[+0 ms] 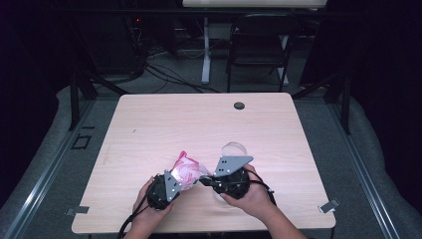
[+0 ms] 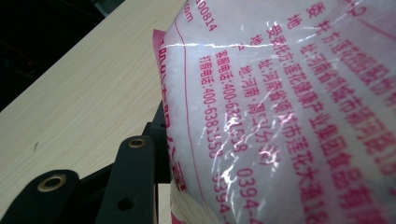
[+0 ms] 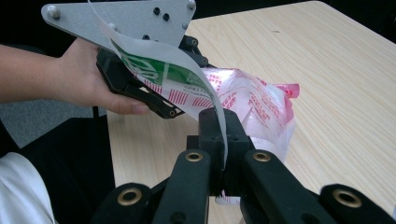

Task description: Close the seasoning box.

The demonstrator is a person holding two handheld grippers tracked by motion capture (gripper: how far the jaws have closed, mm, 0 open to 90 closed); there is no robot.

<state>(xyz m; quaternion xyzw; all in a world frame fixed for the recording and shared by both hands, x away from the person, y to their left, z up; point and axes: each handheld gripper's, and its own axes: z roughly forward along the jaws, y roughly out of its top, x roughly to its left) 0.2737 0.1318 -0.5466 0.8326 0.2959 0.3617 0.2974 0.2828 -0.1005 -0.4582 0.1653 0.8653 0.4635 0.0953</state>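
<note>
Bag: a plastic bag (image 1: 186,172) with pink print and white grains inside is held between the two claws, just above the near part of the table (image 1: 164,119).
Left claw: the left claw (image 1: 169,185) holds one end of the bag; in the left gripper view the film presses against its black jaw, so I judge it is clenched on the bag.
Right claw: the right claw (image 3: 224,154) is closed on a thin edge of the bag film, which stands up between its two jaws.
Why held so: each claw takes an opposite end, probably to pull the film tight or to tear the bag open; this is only my judgement.
Material: the film is thin, glossy and wrinkled, half clear; it bends easily and may slip.
Contents: fine white grains, like salt or sugar; I cannot tell which.
Table surface: pale wood pattern, smooth and flat.
Other thing: a clear round object (image 1: 234,148) lies just behind the right claw.
</note>
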